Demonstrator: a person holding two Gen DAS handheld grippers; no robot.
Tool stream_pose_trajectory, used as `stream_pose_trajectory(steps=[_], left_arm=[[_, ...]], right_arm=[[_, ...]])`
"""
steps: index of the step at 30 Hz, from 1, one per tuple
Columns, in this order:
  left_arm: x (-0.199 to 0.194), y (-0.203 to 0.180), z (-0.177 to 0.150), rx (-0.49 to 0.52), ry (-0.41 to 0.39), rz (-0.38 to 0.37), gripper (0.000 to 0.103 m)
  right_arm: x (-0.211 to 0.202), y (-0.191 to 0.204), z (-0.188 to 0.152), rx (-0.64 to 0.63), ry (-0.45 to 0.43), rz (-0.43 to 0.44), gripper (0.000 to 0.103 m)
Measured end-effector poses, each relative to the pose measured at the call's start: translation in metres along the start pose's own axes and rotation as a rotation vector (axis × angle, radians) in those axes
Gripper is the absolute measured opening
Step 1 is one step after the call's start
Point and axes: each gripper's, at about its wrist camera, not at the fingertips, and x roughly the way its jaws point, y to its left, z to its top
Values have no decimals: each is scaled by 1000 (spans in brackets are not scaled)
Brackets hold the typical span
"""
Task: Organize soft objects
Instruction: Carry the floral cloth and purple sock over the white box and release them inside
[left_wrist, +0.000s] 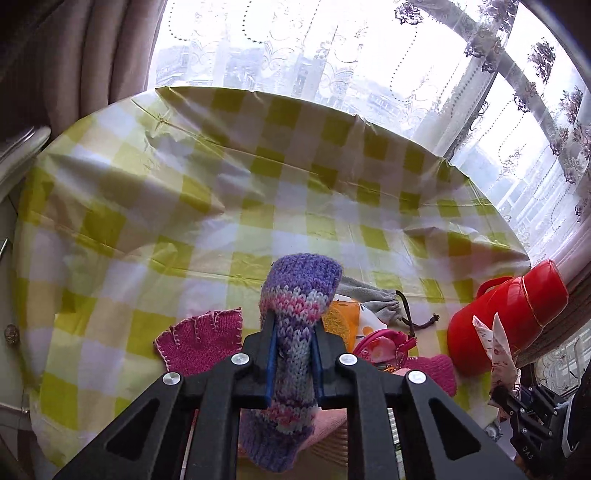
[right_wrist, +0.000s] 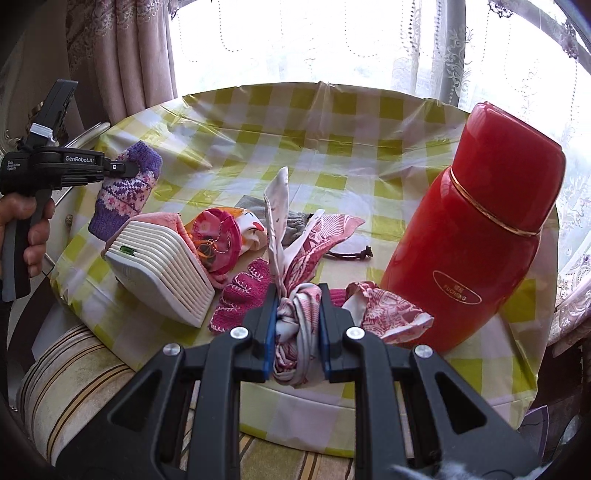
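Here, your left gripper (left_wrist: 292, 356) has its fingers clamped on a purple knitted sock (left_wrist: 295, 325) lifted above the checked tabletop (left_wrist: 184, 206), while your right gripper (right_wrist: 297, 328) pinches a knotted red-patterned scarf (right_wrist: 297, 317), seemingly separating both from the jumbled pile.

Knit, cloth and gloss
Mitten (left_wrist: 295, 325) chunky wool knit; scarf (right_wrist: 295, 314) thin smooth printed cloth; flask (right_wrist: 476, 229) glossy red; tabletop (left_wrist: 207, 206) under shiny creased plastic sheet; claws matt black plastic.
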Motion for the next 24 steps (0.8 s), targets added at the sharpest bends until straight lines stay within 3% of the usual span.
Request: stream_pose_trajectory(steps=[13,24], left_arm=[[-67,-64,-20,122,-107,-42,16],[-74,-152,-63,231,-66,-196,16]], right_arm=[[-57,-34,-39,110,-16,-91,22],[-120,-94,-83,215,-28,-230,22]])
